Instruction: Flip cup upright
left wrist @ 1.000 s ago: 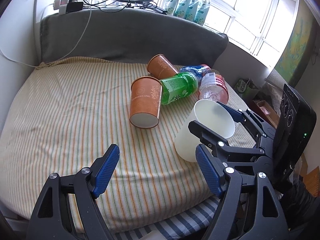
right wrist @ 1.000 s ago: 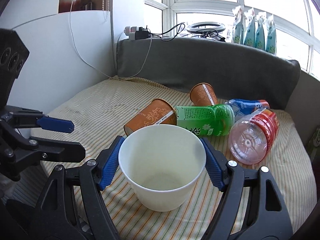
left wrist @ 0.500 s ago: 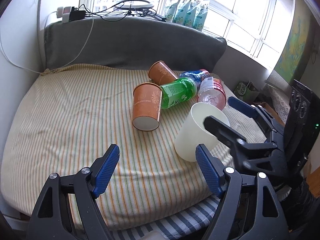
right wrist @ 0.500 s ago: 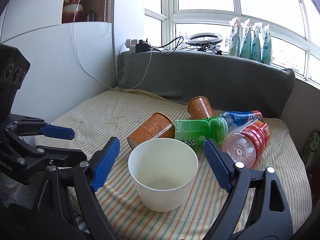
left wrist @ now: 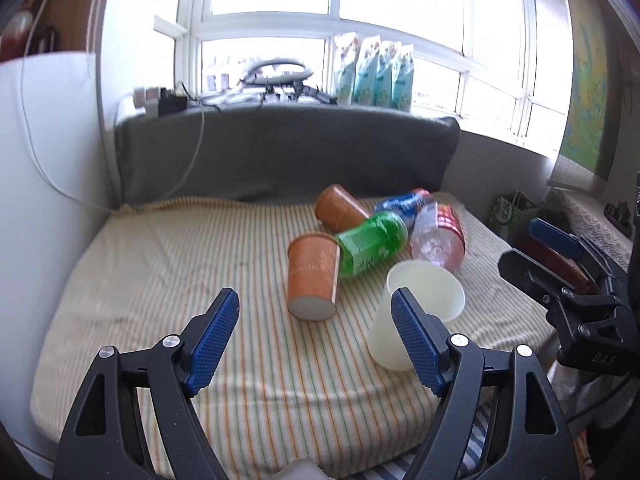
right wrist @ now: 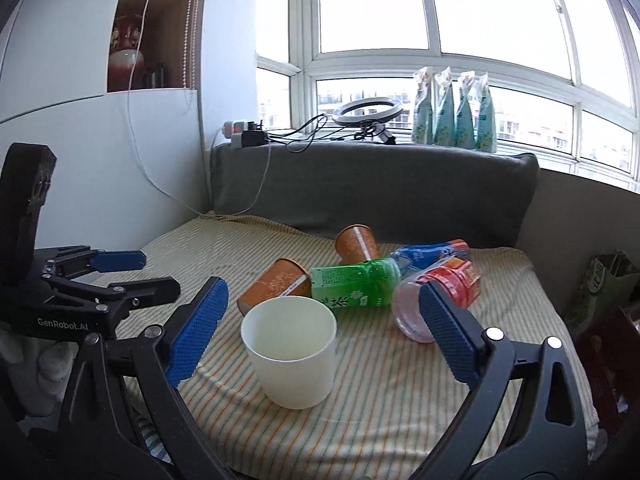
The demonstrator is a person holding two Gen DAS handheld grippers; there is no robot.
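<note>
White, thin-walled cup (right wrist: 290, 354) stands upright on the bed (right wrist: 400, 380); we'd pinch its wall gently (light, crushable). Both tongs, left (left wrist: 316, 340) and right (right wrist: 320, 328), gape empty.

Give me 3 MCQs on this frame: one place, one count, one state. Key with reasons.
1. Where does the white cup stand?
A. on the grey backrest
B. on the striped cushion, nearer the camera than the bottles
C. on the windowsill

2. How many orange paper cups lie on the striped cushion?
A. one
B. two
C. four

3. What state are the right tongs in?
A. open, clear of the white cup
B. shut on the white cup
C. shut on the green bottle

Key:
1 B: it sits mouth up on the stripes, with the green bottle behind it.
2 B: the near orange cup and the far orange cup both lie on their sides.
3 A: both blue pads stand wide of the cup, gaps on each side.
</note>
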